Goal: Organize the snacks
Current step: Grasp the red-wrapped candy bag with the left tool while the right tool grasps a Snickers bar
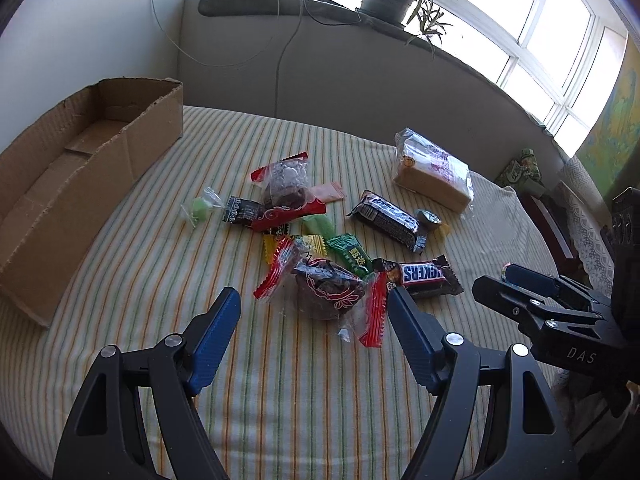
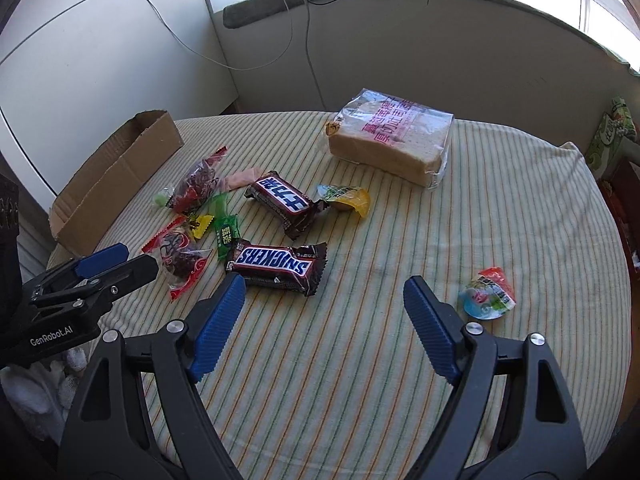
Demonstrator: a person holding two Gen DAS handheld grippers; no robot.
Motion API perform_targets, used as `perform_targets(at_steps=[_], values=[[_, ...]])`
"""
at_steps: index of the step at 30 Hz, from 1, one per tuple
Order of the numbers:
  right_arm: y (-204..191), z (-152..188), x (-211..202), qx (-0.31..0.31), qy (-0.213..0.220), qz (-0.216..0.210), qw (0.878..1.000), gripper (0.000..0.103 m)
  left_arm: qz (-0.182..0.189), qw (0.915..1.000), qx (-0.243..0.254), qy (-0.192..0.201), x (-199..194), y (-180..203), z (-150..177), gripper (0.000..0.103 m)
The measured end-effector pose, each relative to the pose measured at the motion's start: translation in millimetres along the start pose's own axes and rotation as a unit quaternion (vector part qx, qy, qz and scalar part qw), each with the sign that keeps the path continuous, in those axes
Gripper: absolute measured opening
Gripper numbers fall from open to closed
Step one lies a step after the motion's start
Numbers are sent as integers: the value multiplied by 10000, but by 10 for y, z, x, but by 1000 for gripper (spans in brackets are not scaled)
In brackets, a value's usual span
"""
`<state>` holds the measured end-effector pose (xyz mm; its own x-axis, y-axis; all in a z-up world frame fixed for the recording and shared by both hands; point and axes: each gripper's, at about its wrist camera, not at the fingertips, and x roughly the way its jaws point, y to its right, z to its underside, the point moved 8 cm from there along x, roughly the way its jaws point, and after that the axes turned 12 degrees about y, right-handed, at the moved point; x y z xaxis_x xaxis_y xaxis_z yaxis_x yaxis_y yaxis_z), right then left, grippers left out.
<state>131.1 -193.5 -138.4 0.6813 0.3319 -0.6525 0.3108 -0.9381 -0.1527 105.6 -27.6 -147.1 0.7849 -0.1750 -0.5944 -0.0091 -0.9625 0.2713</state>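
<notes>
Both claws stand open and empty over the striped cloth (image 2: 360,360): our left gripper (image 1: 314,304) hangs just short of a red-edged packet of dark dried fruit (image 1: 320,292), and our right gripper (image 2: 324,292) hangs over bare cloth, its left pad near the end of the Snickers bar (image 2: 276,268). Nothing lies between either pair of jaws.

The snacks sit loose in the middle of the table: a second chocolate bar (image 2: 284,204), a yellow jelly cup (image 2: 348,198), small green and yellow sweets, and a bagged loaf of sliced bread (image 2: 392,140) farther back. One jelly cup (image 2: 486,292) lies well apart, off to our right. The open cardboard box (image 1: 72,184) waits empty at the left edge, and we judge it the place for the lot.

To do this step well, we would lower the left jaws to straddle the body of the fruit packet rather than its crinkled end, then close gently, since the film looks slippery and the contents soft. Our right hand is best shifted left to span the Snickers across its short side. We should keep the two claws from crowding each other, as they work side by side.
</notes>
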Motion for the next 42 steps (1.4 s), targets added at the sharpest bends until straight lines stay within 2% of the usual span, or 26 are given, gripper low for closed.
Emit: perform_targets(at_steps=[10, 16, 21, 26, 30, 34, 36, 39, 42], values=[[-98, 93, 399, -144, -487, -198, 9985, 84, -7, 9995, -167, -262, 232, -41, 7, 75], [-178, 57, 484, -366, -539, -213, 9976, 84, 93, 9983, -370, -434, 370, -59, 28, 75], [-210, 23, 500, -468, -665, -451, 9957, 84, 60, 9988, -244, -425, 368, -133, 36, 74], [-215, -115, 485, -862, -555, -492, 9935, 84, 1, 9990, -239, -388, 285, -261, 11, 71], [-363, -63, 604, -1126, -794, -728, 9878, 84, 56, 9988, -176, -445, 246, -276, 19, 70], [-527, 93, 639, -1414, -1040, -855, 9808, 77, -78, 9989, -133, -444, 202, -379, -26, 71], [-568, 128, 599, -1496, -1050, -885, 9792, 73, 4, 9985, -175, -519, 185, -422, -40, 71], [-567, 151, 558, -1429, -1101, -935, 9791, 63, 325, 9971, -254, -637, 153, -400, -48, 71], [-546, 136, 536, -1486, -1043, -865, 9796, 62, 300, 9969, -127, -720, 141, -376, -44, 71]])
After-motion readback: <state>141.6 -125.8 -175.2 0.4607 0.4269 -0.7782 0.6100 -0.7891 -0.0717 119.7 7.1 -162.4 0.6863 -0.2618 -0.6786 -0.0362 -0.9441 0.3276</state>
